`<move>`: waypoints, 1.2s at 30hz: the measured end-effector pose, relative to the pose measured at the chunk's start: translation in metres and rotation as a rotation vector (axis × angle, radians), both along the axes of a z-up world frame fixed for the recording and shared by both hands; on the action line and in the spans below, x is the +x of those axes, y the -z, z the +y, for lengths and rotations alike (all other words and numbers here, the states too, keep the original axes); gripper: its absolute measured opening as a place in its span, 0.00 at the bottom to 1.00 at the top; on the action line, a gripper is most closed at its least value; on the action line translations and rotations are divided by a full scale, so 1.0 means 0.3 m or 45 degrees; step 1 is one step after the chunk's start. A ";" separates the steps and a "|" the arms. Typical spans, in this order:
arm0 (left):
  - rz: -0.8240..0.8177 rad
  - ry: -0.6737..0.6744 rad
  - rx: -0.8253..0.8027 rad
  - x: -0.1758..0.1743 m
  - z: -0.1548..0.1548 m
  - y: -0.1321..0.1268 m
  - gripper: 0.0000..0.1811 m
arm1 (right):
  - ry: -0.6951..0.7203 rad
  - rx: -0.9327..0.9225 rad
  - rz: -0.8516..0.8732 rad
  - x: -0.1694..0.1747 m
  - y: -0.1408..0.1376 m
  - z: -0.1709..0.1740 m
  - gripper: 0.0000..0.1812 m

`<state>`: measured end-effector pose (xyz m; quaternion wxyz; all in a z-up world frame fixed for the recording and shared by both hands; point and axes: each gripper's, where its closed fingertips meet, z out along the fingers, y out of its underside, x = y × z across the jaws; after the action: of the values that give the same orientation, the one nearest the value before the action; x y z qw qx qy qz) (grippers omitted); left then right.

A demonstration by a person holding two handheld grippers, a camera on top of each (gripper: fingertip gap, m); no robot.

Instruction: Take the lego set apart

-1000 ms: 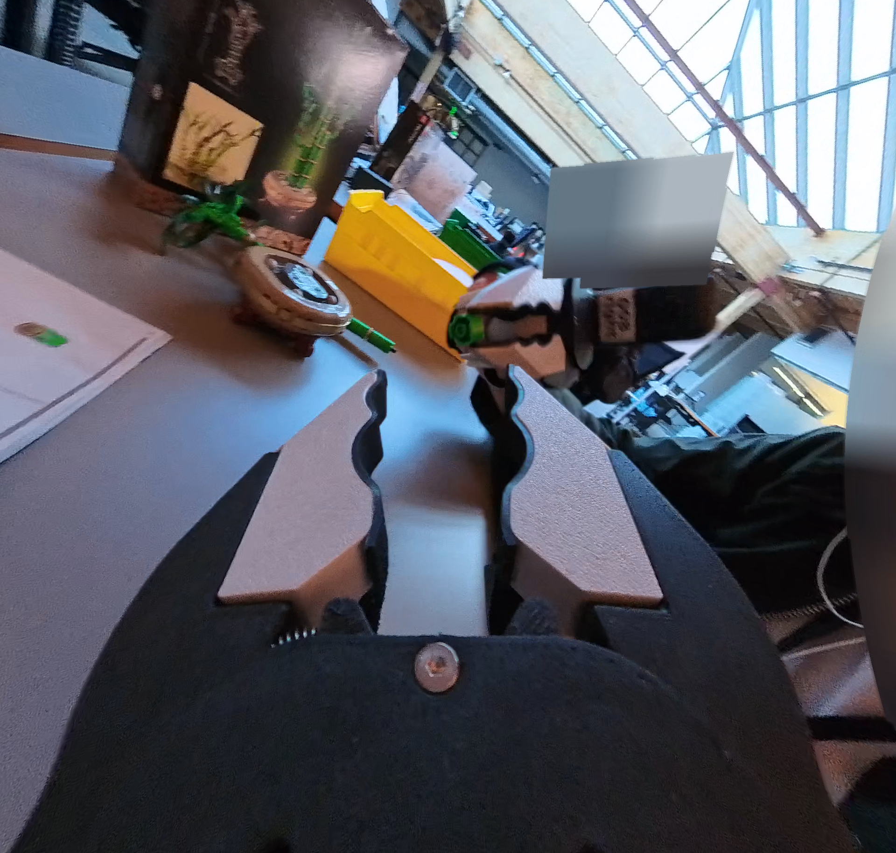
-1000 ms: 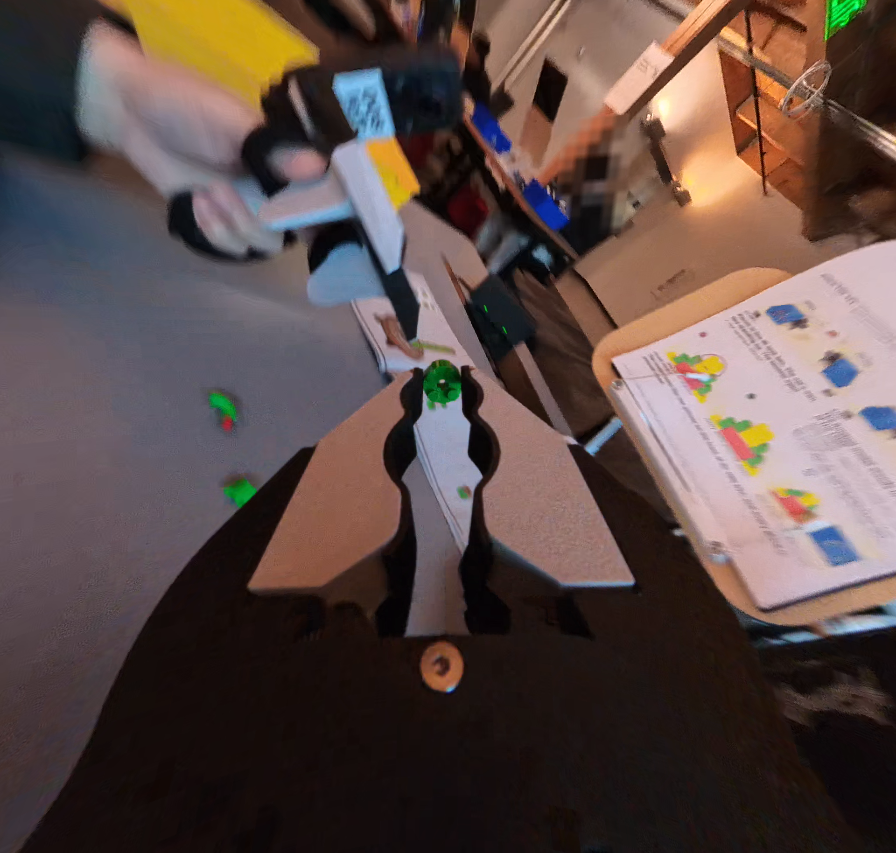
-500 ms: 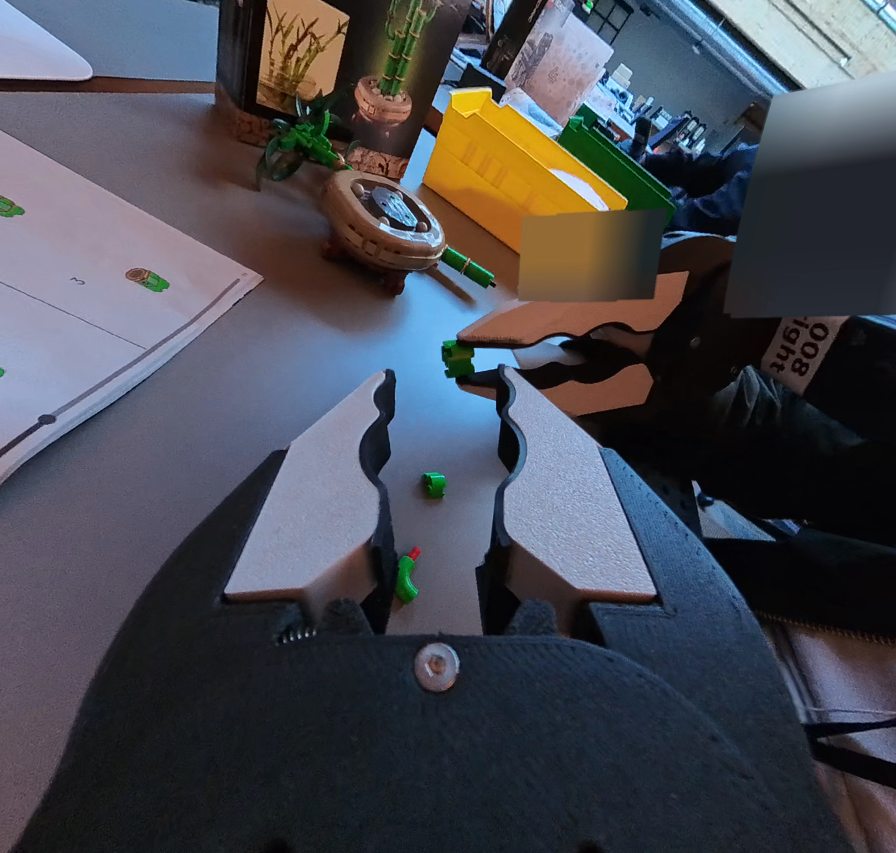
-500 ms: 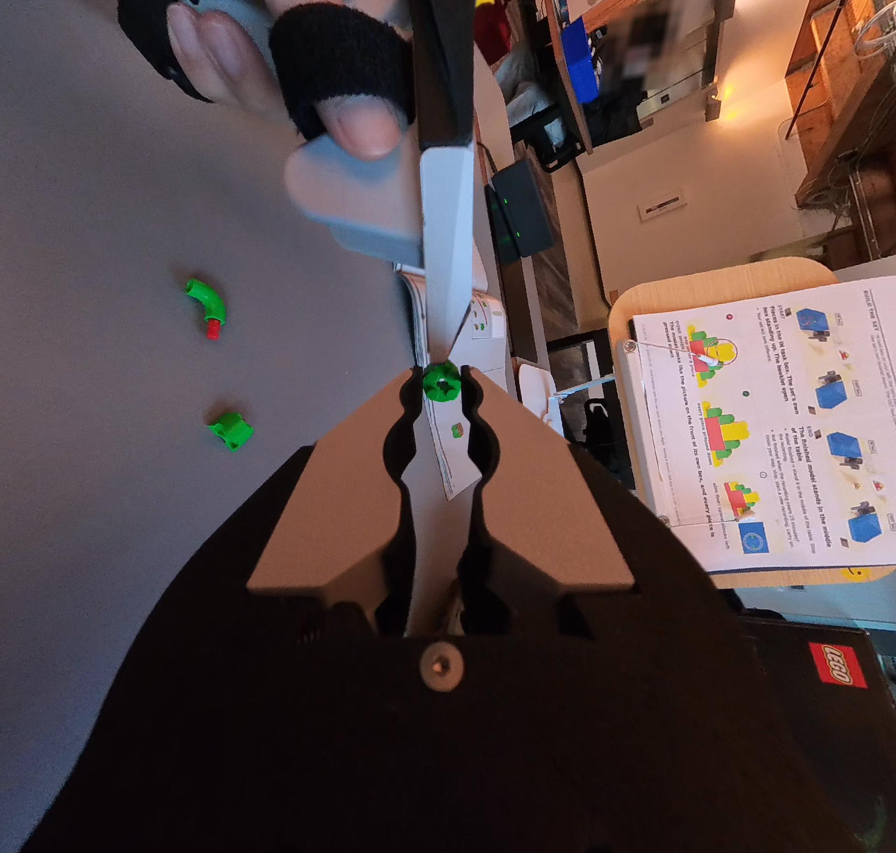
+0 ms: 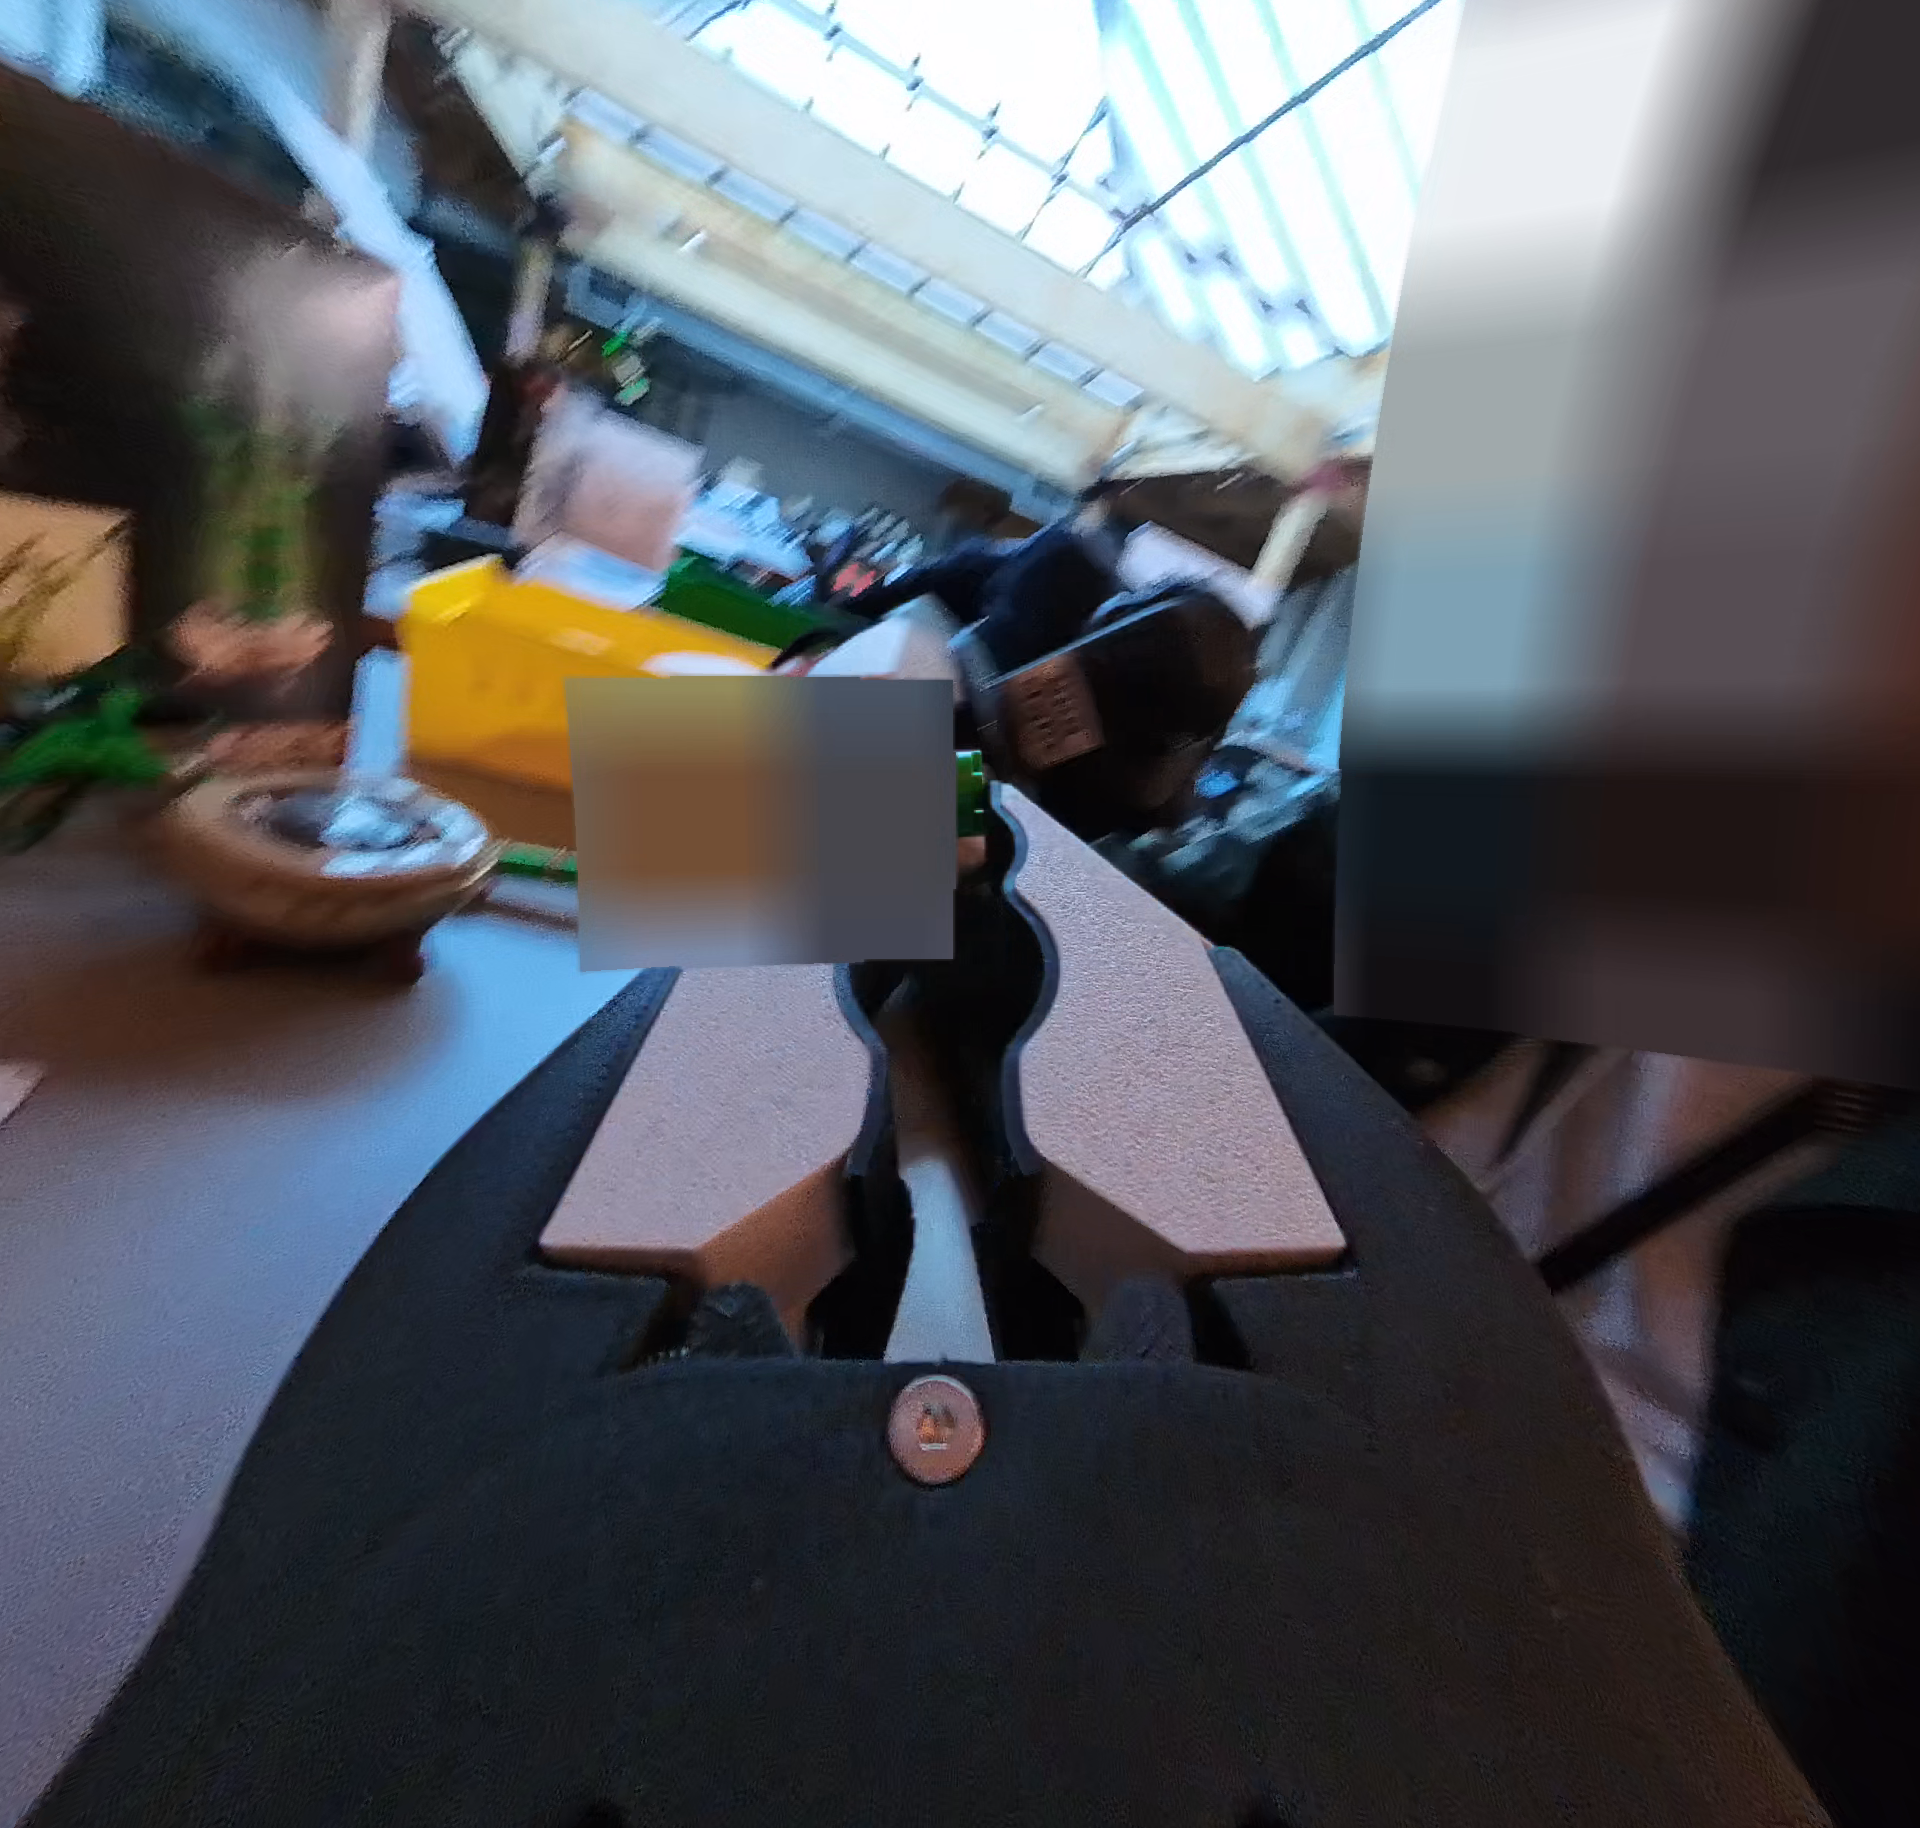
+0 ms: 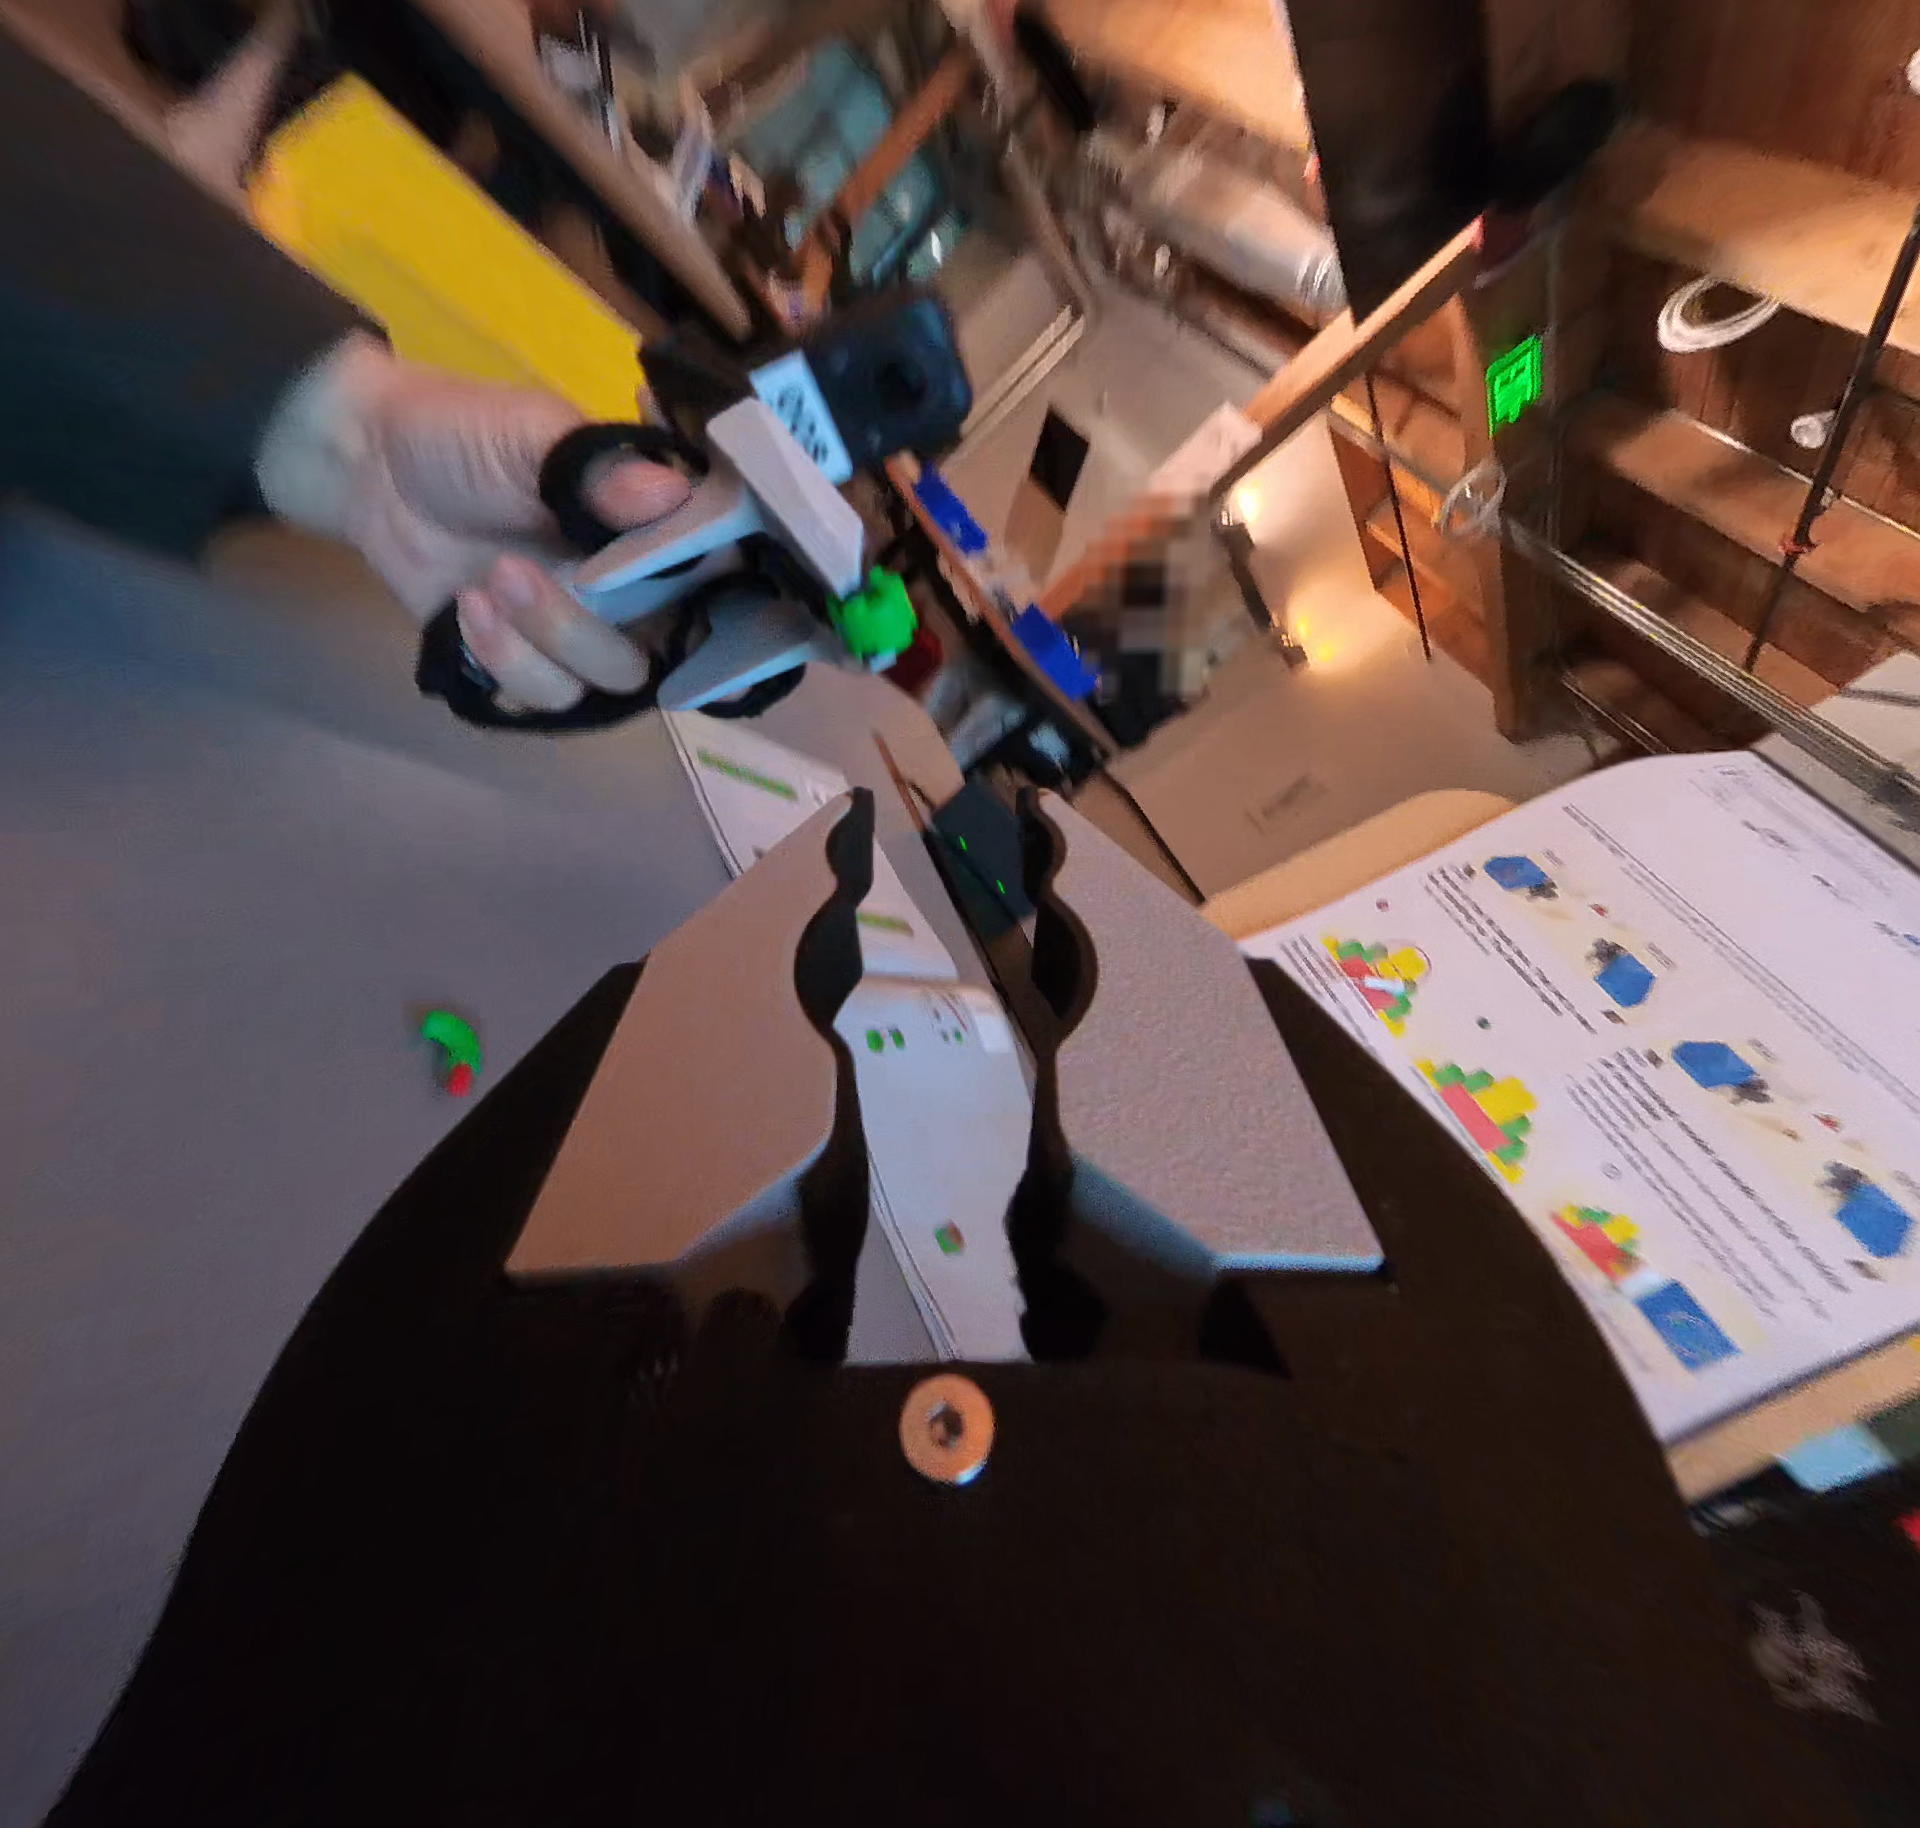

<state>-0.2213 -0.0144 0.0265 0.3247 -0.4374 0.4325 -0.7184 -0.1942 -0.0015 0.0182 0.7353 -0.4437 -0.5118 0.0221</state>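
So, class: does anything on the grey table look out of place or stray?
Yes. A small bent green piece with a red tip lies alone on the grey table, apart from the instruction sheets. Another green piece is held off the table in the left gripper. The right gripper is open and empty.

Background items, bench and shelf area.
Yellow bin (image 5: 499, 672) with green bin (image 5: 727, 599) behind it; open instruction booklet (image 6: 1621, 1072) on pale wooden board (image 6: 1351, 843); grey table (image 6: 260, 895).
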 end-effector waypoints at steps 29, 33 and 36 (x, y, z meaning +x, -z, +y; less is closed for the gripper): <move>1.831 -1.802 -0.775 -1.290 0.553 0.318 0.20 | 0.039 -0.451 -0.162 0.061 0.234 0.132 0.12; 1.535 -1.942 -0.606 -1.216 0.611 0.138 0.20 | -0.097 -0.664 -0.186 0.041 0.298 0.101 0.13; 1.057 -2.052 -0.207 -1.058 0.669 -0.147 0.17 | -0.184 -0.894 -0.275 0.047 0.388 0.065 0.16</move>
<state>-0.5387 0.1863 0.0706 0.5151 -0.8523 0.0259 -0.0869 -0.1800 0.0181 -0.0981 0.4769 -0.6312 -0.5777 0.2012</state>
